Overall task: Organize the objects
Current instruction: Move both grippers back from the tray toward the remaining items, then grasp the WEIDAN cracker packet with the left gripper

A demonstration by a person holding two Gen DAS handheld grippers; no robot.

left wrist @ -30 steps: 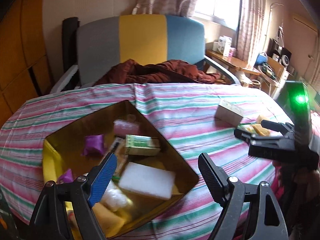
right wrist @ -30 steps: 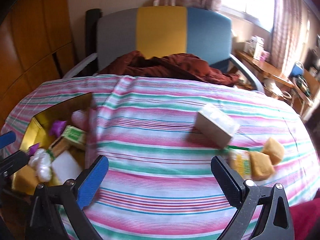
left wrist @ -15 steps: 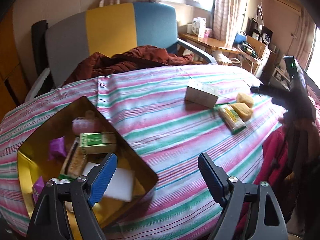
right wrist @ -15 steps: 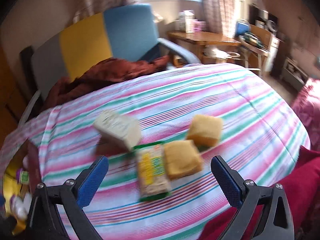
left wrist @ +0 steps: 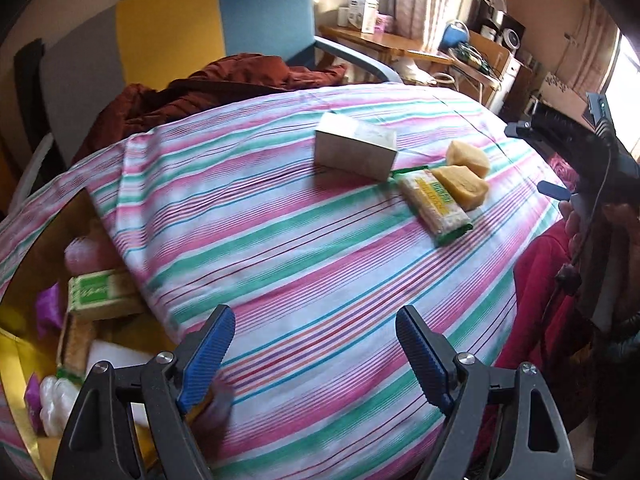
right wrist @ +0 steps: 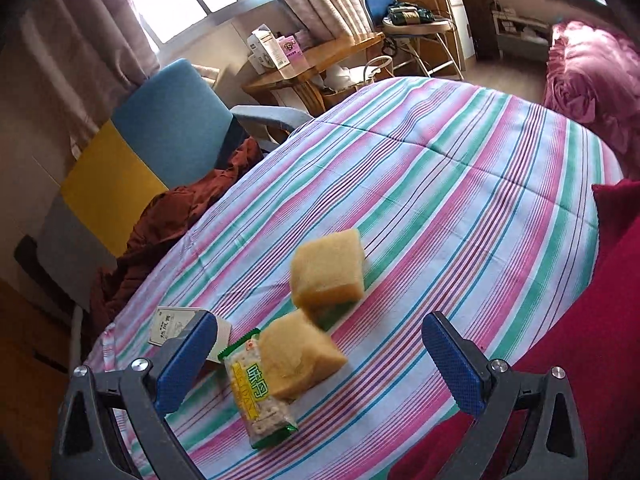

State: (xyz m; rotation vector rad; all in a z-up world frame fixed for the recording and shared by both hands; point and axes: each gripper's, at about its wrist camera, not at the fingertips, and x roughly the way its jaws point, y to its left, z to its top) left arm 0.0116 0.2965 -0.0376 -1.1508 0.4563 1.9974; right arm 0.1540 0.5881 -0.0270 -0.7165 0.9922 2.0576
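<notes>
The pink-and-green striped cloth-covered bench point(left wrist: 304, 240) carries a pale rectangular cardboard box point(left wrist: 355, 151), two yellow sponge blocks point(right wrist: 327, 270) and a green-edged cracker packet point(right wrist: 259, 392), all close together. Only the left wrist view shows the gold tray point(left wrist: 16, 360) of small items at the bench's left edge. Both the left gripper point(left wrist: 316, 354) and right gripper point(right wrist: 325, 364) hang above the bench, jaws spread wide and empty.
</notes>
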